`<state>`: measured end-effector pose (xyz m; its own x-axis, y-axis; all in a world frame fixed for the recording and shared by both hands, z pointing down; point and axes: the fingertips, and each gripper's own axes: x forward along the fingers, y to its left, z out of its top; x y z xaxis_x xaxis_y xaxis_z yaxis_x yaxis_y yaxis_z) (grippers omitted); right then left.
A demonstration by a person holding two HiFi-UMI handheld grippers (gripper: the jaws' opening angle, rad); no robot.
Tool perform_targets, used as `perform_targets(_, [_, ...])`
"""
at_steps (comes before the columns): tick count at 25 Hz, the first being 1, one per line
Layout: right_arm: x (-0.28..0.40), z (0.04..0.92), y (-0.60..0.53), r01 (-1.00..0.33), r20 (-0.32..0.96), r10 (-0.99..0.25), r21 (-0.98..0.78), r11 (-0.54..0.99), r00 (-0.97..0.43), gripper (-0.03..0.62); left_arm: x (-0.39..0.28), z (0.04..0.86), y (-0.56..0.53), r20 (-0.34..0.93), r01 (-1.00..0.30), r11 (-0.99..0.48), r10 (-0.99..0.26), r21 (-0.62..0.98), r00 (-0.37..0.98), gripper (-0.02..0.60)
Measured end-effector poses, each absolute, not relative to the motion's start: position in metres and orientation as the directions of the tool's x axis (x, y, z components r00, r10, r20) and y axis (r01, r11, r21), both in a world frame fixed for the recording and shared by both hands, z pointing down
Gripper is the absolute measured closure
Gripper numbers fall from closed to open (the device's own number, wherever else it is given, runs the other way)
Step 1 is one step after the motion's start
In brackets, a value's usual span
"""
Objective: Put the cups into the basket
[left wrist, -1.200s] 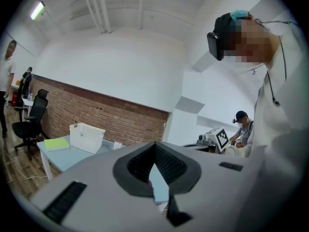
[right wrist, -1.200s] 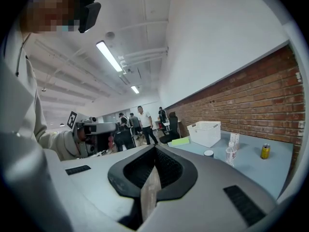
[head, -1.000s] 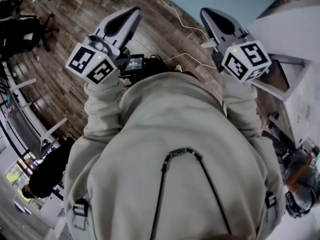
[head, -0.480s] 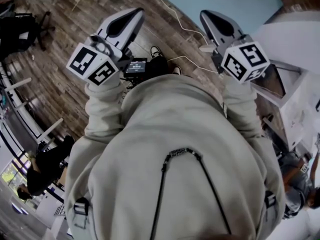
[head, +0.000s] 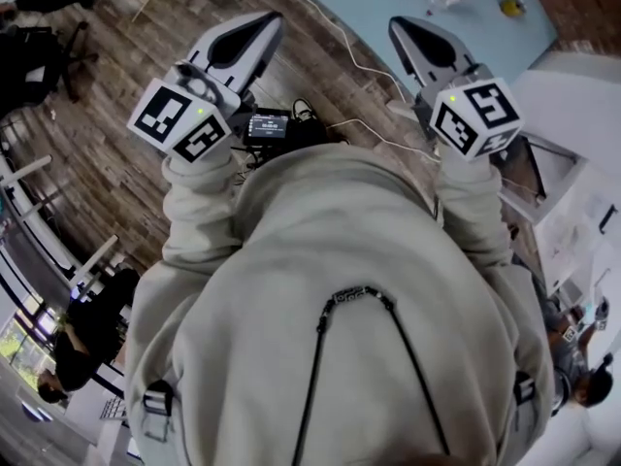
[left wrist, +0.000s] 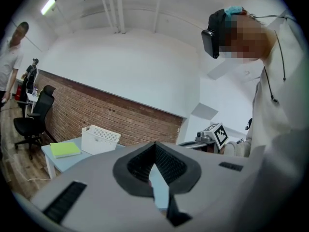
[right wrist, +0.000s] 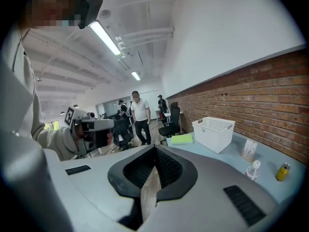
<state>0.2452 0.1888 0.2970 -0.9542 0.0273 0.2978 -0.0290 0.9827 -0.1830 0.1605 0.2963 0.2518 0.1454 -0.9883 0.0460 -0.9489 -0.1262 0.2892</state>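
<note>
No cup shows in any view. The white slatted basket (right wrist: 214,133) stands on a light blue table (right wrist: 270,153) against a brick wall; the left gripper view has the basket (left wrist: 100,138) too. In the head view both grippers are held up in front of the person's chest, above a wooden floor. My left gripper (head: 267,22) has its jaws together with nothing between them, as the left gripper view (left wrist: 155,146) confirms. My right gripper (head: 403,25) is likewise shut and empty, seen close up (right wrist: 155,151) in its own view.
On the table lie a green pad (right wrist: 181,139), a clear bottle (right wrist: 252,170), a small yellow bottle (right wrist: 281,172) and a card box (right wrist: 248,150). Office chairs (left wrist: 34,117) and standing people (right wrist: 141,115) are beyond. Cables (head: 340,42) run over the floor.
The head view has swung a little: more of the blue table shows at the top, with a bottle and a yellow item now in sight. Both grippers stay shut and in place.
</note>
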Motion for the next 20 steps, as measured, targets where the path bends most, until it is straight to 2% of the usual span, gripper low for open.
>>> perform_targets(10, [0.162,0.297,0.178,-0.048,0.33,0.014,-0.18,0.983,-0.944,0.58,0.086,0.258,0.287,0.037,-0.93,-0.176,-0.979,0.322,0.198,0.584])
perform_targets(17, [0.143,0.297,0.176,-0.058,0.348,0.007,-0.177,0.983,-0.937,0.58,0.08,0.255,0.278,0.024,-0.919,-0.252,-0.962,0.304,0.272,0.583])
perform_targets(20, [0.134,0.296,0.166,-0.069,0.354,-0.005,-0.168,0.983,-0.935,0.58,0.071,0.251,0.274,-0.001,-0.925,-0.238,-0.969,0.295,0.249,0.584])
